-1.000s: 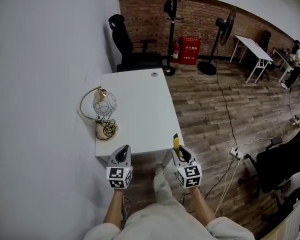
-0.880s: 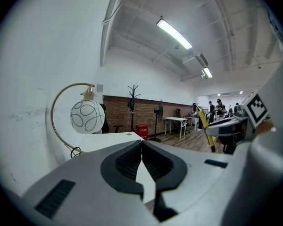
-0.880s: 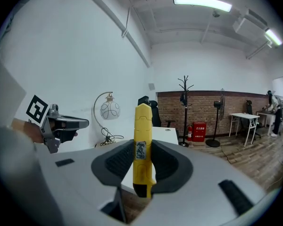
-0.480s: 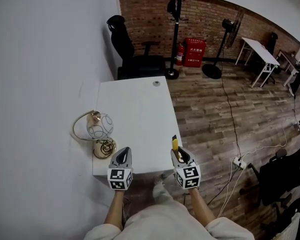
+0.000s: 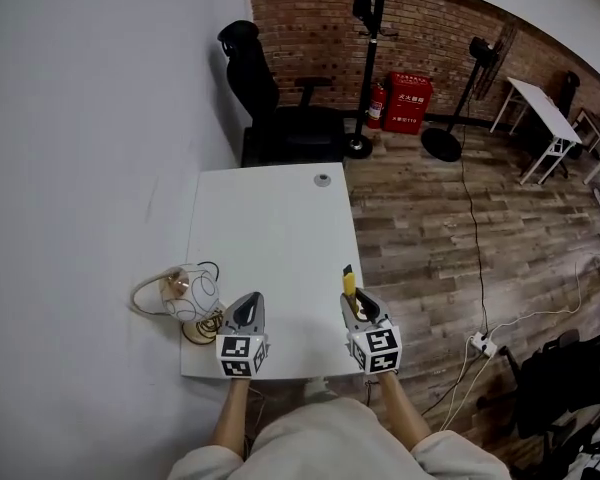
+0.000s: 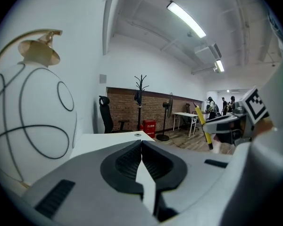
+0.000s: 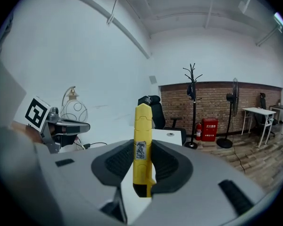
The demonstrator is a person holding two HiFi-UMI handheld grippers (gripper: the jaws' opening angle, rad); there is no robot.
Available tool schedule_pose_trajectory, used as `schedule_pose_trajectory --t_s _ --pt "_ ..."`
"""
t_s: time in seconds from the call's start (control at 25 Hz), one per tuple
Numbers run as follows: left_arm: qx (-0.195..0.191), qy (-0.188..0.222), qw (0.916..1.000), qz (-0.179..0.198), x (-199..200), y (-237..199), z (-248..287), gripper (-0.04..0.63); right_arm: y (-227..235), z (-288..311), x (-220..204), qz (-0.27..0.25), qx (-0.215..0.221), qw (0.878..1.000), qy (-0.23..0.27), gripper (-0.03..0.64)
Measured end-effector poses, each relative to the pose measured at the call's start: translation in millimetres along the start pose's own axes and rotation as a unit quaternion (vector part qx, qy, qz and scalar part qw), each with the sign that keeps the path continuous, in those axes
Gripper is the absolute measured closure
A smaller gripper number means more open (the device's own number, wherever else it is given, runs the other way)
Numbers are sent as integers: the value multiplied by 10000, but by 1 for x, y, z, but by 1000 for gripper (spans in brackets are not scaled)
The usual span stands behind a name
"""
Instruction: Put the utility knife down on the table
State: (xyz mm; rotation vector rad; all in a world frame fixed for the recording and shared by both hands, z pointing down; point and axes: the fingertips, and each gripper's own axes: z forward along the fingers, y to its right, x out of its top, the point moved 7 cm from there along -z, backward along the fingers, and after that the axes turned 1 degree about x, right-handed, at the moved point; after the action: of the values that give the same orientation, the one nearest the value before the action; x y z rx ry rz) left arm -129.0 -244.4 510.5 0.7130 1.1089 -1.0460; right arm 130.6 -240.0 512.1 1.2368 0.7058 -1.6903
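Right gripper (image 5: 353, 306) clamps the half-hidden utility knife (image 7: 142, 140); left gripper (image 5: 247, 311) closed, empty.

Honestly, not much was legible here. The small white sticker (image 7: 140, 151) on the yellow plastic utility knife (image 7: 143, 121) had dark print, but it was too blurry to read. Past the far end of the white rectangular table (image 5: 270, 238), against the brick wall (image 5: 310, 18), the red box-shaped cabinet (image 5: 406, 102) carried white lettering, too small to make out. At the table's near edge, the marker cubes (image 5: 241, 353) on the left gripper (image 5: 247, 300) and right gripper (image 5: 354, 302) showed only black-and-white square patterns, no letters or numbers.
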Motion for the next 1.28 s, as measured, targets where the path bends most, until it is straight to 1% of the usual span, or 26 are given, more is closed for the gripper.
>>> schedule_pose_trajectory --t_s 0.2,0.56,0.8,0.96,1.12,1.28 --pt "58 -103 9999 29 3 -5 28 589 17 28 2 23 140 9998 -120 507" --pt "59 -348 9994 -5 -8 -23 54 589 23 63 -13 112 242 9986 -450 507" --pt "-86 -526 9985 -88 -28 -30 64 589 13 74 -38 199 254 9966 -762 508" --pt "-251 -627 9975 -192 -42 -36 73 589 5 84 -52 238 190 9952 -934 507" --pt "-394 -738 9961 -268 -54 -42 79 589 -2 91 -62 259 111 9936 -1091 506" --pt "-457 -829 9950 -332 -64 -45 83 589 -4 99 -70 224 114 9920 -1240 508"
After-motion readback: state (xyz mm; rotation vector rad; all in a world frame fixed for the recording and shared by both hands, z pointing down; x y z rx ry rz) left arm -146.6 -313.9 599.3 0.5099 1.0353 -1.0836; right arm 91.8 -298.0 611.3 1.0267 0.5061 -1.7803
